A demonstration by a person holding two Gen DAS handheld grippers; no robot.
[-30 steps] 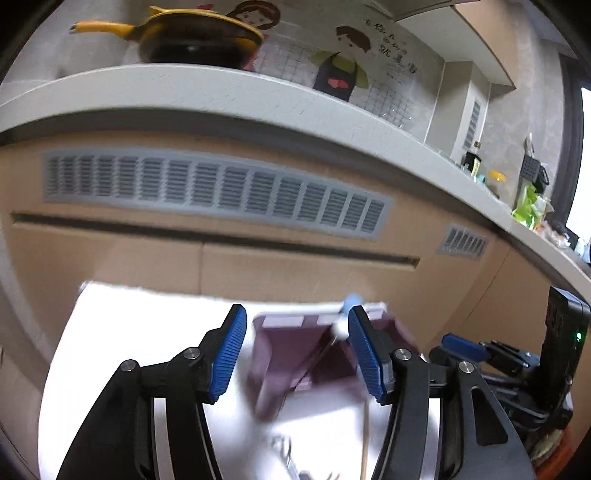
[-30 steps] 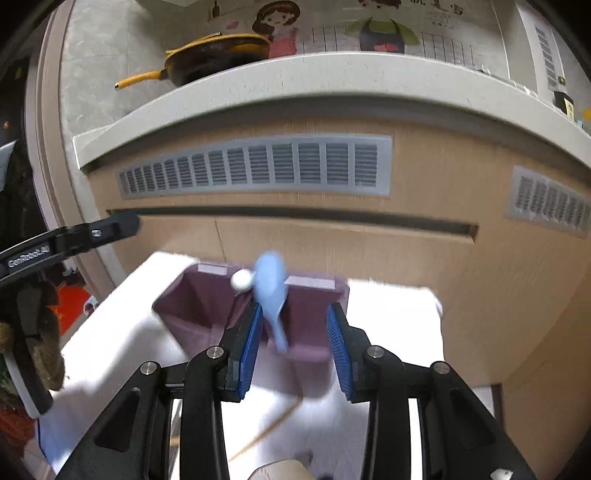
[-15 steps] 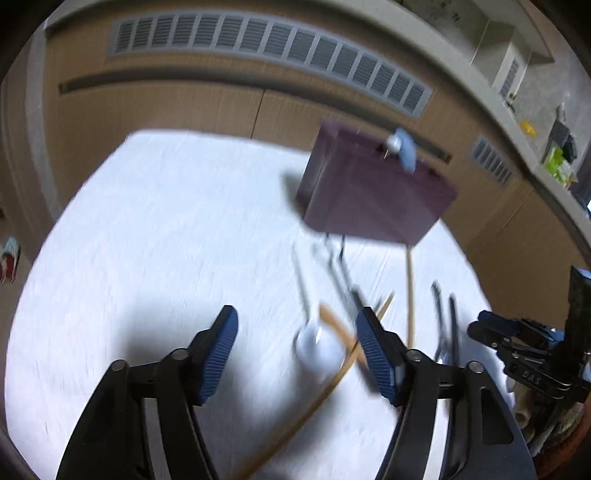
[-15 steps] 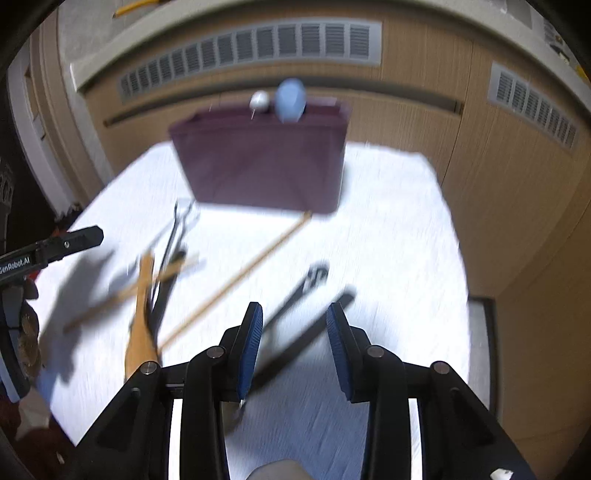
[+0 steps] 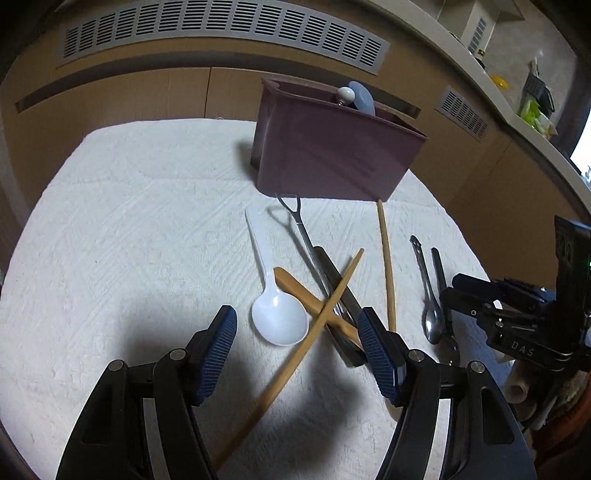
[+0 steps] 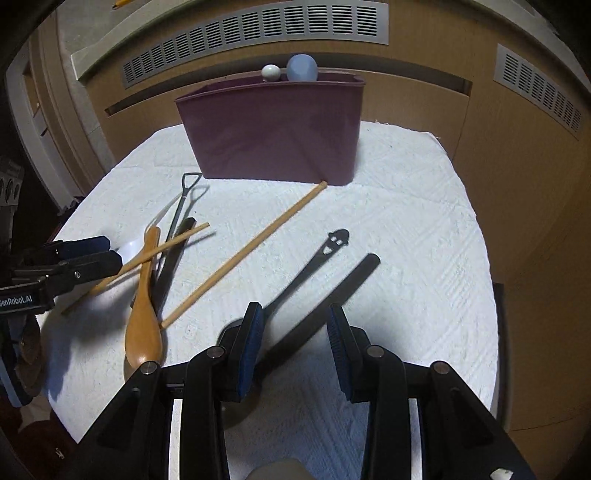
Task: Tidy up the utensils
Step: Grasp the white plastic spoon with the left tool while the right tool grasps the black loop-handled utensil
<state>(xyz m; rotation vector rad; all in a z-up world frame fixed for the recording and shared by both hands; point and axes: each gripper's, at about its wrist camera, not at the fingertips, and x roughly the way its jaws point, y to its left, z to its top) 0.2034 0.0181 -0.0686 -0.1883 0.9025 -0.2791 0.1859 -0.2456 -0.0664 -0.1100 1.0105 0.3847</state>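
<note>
Both tongs open and empty: left tongs low centre over white spoon; best lowered squarely around its bowl, clear of crossed chopstick.

Wooden cabinets with grey vents under a countertop

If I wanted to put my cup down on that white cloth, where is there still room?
The white cloth is bare left of the white spoon, and also right of the black handle. It is crowded in front of the purple bin, where chopsticks and spoons cross.
</note>
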